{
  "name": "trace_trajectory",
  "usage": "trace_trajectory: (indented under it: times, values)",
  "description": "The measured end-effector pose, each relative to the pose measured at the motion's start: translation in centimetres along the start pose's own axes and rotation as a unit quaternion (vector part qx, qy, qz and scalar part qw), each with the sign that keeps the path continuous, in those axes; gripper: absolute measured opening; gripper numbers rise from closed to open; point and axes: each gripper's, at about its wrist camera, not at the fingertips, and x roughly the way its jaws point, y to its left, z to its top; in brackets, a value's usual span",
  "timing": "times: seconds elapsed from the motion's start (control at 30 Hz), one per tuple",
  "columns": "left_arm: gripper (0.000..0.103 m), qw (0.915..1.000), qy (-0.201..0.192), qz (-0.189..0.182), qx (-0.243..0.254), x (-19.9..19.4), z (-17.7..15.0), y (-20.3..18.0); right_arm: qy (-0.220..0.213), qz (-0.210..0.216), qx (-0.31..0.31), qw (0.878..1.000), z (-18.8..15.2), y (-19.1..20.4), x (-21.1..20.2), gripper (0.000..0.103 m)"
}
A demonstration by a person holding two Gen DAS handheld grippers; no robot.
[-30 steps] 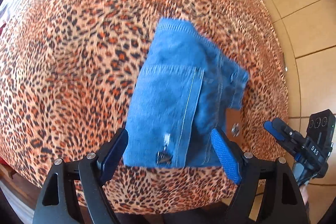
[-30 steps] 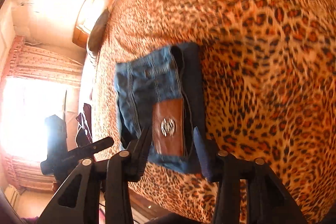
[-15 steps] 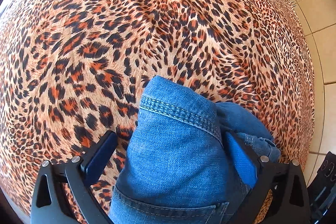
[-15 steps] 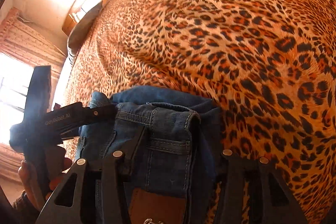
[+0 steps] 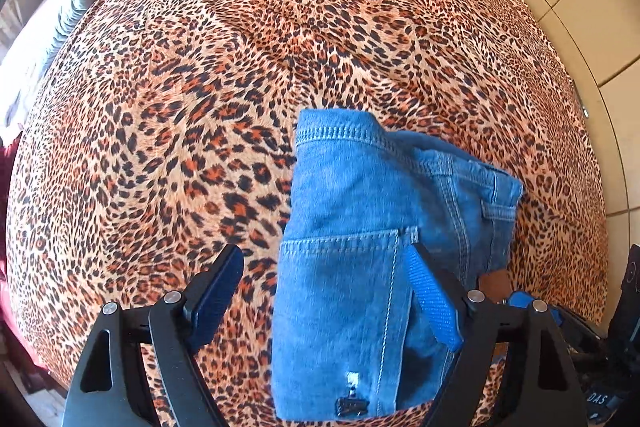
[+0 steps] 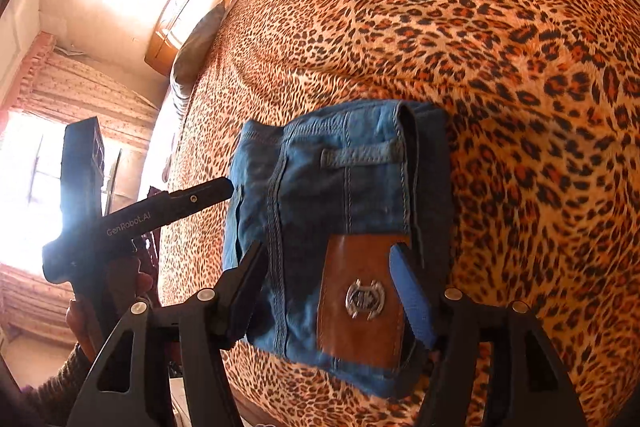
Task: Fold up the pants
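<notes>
The pants (image 5: 360, 267) lie folded into 1 compact bundle near the bed's (image 5: 280, 27) near edge. The left gripper (image 5: 326, 303) is closing and the right gripper (image 6: 332, 297) opening, both with fingers apart above the denim, gripping nothing, probably because the fold looks finished.

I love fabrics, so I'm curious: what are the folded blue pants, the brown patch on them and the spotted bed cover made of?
The pants look like blue denim: twill weave, pale topstitching. The brown patch seems to be smooth leather or an imitation, slightly glossy, with a shiny metal emblem. The bed cover looks like soft printed cloth with a slight sheen; the fibre can't be told.
</notes>
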Motion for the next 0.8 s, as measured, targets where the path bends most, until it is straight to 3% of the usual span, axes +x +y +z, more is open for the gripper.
trace_trajectory:
  times: [0.2,0.33,0.47,0.57,0.67,0.8]
  values:
    - [0.083,0.9997,0.022,0.004,0.009,-0.1,-3.2,1.7,0.025,-0.078,-0.001,0.997,-2.2,-0.7,2.5,0.066]
    - [0.083,0.9996,0.023,0.008,0.014,-1.2,-3.7,2.6,0.026,-0.068,0.03,0.997,-2.1,-1.6,2.3,0.066]
    - [0.083,0.9996,0.023,0.008,0.014,-3.0,-4.0,4.3,-0.008,-0.034,0.064,0.997,-2.2,-2.4,-0.5,0.066]
    - [0.083,0.9981,0.043,-0.036,-0.026,-3.2,-3.7,7.2,-0.028,-0.03,0.084,0.996,-2.7,-3.8,-2.8,0.074]
    - [0.083,0.9876,0.084,-0.097,-0.091,-1.3,-3.3,10.5,-0.025,-0.02,0.107,0.994,-1.9,-5.8,-2.6,0.077]
    - [0.083,0.9765,0.112,-0.132,-0.128,0.5,-2.8,12.2,-0.018,-0.007,0.122,0.992,-1.2,-7.4,-1.4,0.077]
